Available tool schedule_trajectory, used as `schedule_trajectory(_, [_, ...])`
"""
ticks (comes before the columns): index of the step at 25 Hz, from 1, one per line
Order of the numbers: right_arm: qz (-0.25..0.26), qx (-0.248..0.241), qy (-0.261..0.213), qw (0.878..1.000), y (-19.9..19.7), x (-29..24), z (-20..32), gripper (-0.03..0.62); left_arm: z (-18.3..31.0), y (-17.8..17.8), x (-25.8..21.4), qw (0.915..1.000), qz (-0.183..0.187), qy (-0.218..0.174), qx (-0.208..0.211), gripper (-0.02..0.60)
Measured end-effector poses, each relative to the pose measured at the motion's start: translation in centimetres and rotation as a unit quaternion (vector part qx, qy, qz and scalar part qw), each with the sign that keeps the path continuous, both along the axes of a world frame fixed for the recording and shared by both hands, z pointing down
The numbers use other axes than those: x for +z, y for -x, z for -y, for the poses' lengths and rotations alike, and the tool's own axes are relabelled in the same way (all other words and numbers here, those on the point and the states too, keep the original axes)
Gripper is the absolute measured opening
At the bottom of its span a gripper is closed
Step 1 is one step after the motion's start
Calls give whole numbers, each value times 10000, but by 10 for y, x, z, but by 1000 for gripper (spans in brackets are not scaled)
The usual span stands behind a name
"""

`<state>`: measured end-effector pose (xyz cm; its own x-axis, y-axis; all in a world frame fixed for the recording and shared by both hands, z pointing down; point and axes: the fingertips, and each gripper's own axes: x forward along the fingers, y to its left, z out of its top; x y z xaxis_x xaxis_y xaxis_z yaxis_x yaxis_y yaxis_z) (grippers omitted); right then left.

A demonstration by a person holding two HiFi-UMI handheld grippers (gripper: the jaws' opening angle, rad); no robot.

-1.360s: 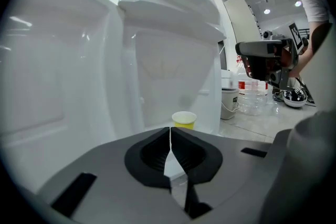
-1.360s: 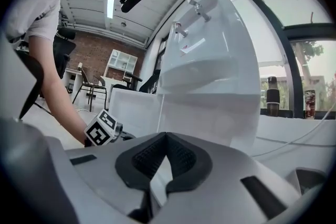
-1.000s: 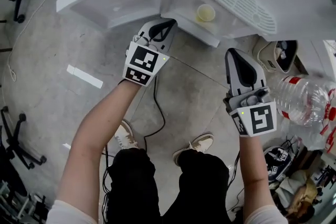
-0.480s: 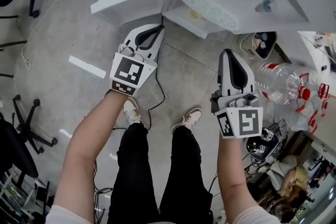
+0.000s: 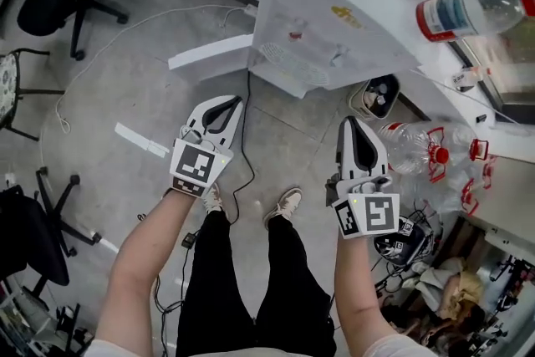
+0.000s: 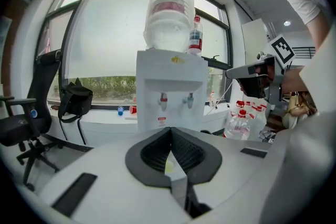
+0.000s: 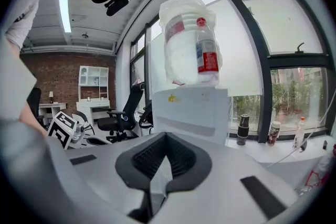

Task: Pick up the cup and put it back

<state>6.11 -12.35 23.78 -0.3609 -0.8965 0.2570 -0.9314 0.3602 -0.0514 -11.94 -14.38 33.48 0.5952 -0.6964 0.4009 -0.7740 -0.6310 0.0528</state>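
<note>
Since both grippers are sitting shut with nothing in them, I'm reading this as the approach before the pick. The left gripper (image 5: 236, 102) is showing its jaws pressed together at the tips, and the right gripper (image 5: 351, 123) is doing the same. I'm only catching the cup (image 6: 168, 167) as a pale yellow patch peeking through the gap behind the left tips, I think. It's sitting low on the front of the water dispenser (image 6: 170, 89) and hiding from the head view. To do this well I'd be opening one gripper wide before going in, coming at the cup level, and squeezing gently. Both forearms (image 5: 150, 238) are reaching forward side by side, with the grippers pointing at the dispenser, tilting slightly down and not touching it.
</note>
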Motion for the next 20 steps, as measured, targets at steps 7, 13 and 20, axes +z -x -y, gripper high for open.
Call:
schedule_trajectory(7, [7, -403, -231, 9989, 9, -97, -15, 18, -8, 6, -113, 9995, -53, -258, -151, 23])
schedule_trajectory(13, [137, -474, -348, 9982, -1, -177, -39, 18, -14, 22, -206, 9981, -88, -457, -416, 23])
schedule_trajectory(20, [339, -455, -508, 9971, -12, -246, -58, 18, -20, 31, -298, 9968, -257, -606, -456, 23])
